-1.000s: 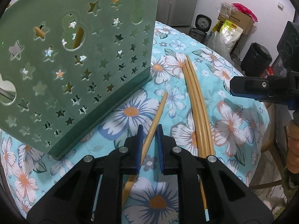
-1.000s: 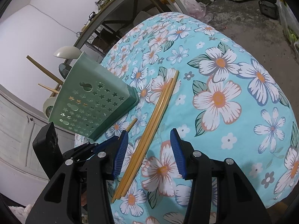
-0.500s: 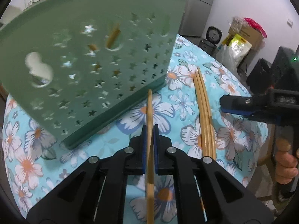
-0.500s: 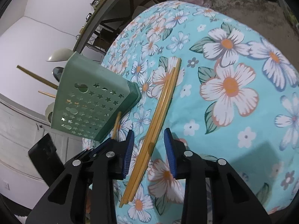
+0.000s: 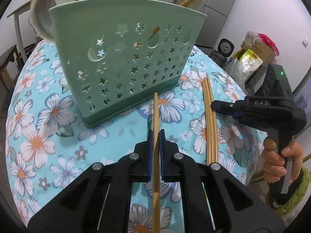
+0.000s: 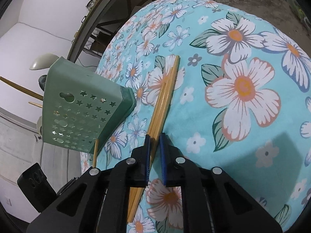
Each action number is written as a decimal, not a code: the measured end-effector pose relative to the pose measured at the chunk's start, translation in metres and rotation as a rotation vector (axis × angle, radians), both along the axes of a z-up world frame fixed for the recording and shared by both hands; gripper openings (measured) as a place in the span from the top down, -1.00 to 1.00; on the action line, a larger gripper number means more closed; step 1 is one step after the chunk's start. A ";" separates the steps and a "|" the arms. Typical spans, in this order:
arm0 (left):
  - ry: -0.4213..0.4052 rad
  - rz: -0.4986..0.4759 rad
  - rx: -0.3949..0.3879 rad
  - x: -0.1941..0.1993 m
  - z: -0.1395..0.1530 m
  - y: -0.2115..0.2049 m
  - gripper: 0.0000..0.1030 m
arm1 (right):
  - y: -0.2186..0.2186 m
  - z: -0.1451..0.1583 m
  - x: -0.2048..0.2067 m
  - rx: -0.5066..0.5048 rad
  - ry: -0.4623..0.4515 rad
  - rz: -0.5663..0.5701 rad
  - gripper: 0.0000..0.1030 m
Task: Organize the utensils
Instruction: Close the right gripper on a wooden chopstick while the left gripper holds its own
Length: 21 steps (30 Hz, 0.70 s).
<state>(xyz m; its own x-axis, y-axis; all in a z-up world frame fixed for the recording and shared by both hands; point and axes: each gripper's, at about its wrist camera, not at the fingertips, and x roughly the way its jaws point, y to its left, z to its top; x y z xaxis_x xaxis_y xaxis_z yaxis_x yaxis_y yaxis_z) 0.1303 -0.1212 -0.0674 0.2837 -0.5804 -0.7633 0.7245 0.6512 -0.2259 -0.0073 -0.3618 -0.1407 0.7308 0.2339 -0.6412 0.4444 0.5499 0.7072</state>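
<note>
Several utensils are already stood in the green holder (image 5: 124,58) at the far left. A single chopstick (image 5: 156,136) is pinched in the left gripper (image 5: 155,151). The chopstick bundle (image 6: 163,101), lying right of the holder, is clamped by the right gripper (image 6: 154,155), whose jaws have just been closing; it is probably not yet lifted. Both loads remain to be deposited.

Green star-punched holder (image 5: 124,62), turquoise floral tablecloth (image 6: 243,116)
</note>
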 end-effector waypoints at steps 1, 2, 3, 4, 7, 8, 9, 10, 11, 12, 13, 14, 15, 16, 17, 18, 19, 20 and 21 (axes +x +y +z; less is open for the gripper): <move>0.003 0.004 -0.003 0.000 0.000 0.002 0.89 | 0.001 0.002 -0.001 -0.007 -0.006 0.001 0.82; 0.005 0.006 -0.004 0.000 0.000 0.003 0.89 | 0.003 0.004 -0.001 -0.014 -0.011 0.002 0.83; 0.008 0.007 -0.007 0.000 0.000 0.004 0.89 | 0.005 0.006 -0.002 -0.024 -0.017 0.005 0.83; 0.011 0.008 -0.009 0.000 0.000 0.004 0.89 | 0.006 0.009 -0.005 -0.029 -0.021 0.007 0.83; 0.020 0.012 -0.017 0.000 0.001 0.005 0.89 | 0.009 0.015 -0.008 -0.041 -0.024 0.016 0.84; 0.019 0.013 -0.019 0.000 0.001 0.006 0.89 | 0.010 0.017 -0.010 -0.046 -0.022 0.021 0.84; 0.018 0.014 -0.020 -0.001 0.001 0.007 0.89 | 0.011 0.019 -0.012 -0.048 -0.021 0.025 0.85; 0.018 0.015 -0.021 -0.002 0.001 0.008 0.89 | 0.012 0.021 -0.014 -0.052 -0.017 0.027 0.85; 0.018 0.016 -0.022 -0.002 0.001 0.009 0.89 | 0.012 0.022 -0.017 -0.052 -0.014 0.028 0.85; 0.017 0.017 -0.021 -0.002 0.001 0.010 0.89 | 0.013 0.022 -0.019 -0.049 -0.010 0.028 0.86; 0.018 0.018 -0.019 -0.002 0.001 0.011 0.89 | 0.012 0.022 -0.023 -0.040 -0.004 0.026 0.86; 0.020 0.020 -0.018 -0.002 0.001 0.012 0.89 | 0.012 0.022 -0.028 -0.030 0.003 0.025 0.86; 0.026 0.021 -0.016 -0.002 0.001 0.015 0.89 | 0.012 0.020 -0.032 -0.029 0.011 0.022 0.86; 0.032 0.021 -0.011 -0.002 0.000 0.016 0.89 | 0.014 0.018 -0.037 -0.030 0.027 0.020 0.86; 0.036 0.021 -0.006 -0.001 -0.002 0.015 0.89 | 0.015 0.016 -0.041 -0.030 0.042 0.017 0.86; 0.038 0.020 -0.002 -0.001 -0.003 0.015 0.89 | 0.015 0.013 -0.045 -0.027 0.061 0.012 0.86; 0.041 0.018 0.006 -0.002 -0.004 0.015 0.89 | 0.016 0.011 -0.047 -0.026 0.073 0.009 0.86; 0.043 0.018 0.011 -0.002 -0.006 0.016 0.89 | 0.017 0.010 -0.050 -0.029 0.084 0.005 0.86; 0.044 0.018 0.014 -0.002 -0.006 0.015 0.89 | 0.018 0.009 -0.052 -0.034 0.091 0.004 0.86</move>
<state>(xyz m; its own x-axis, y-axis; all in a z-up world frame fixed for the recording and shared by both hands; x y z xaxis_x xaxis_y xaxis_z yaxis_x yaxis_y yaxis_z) 0.1286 -0.1057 -0.0735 0.2602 -0.5644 -0.7834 0.7025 0.6673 -0.2474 -0.0592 -0.3441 -0.1318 0.6686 0.2138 -0.7122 0.5036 0.5745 0.6453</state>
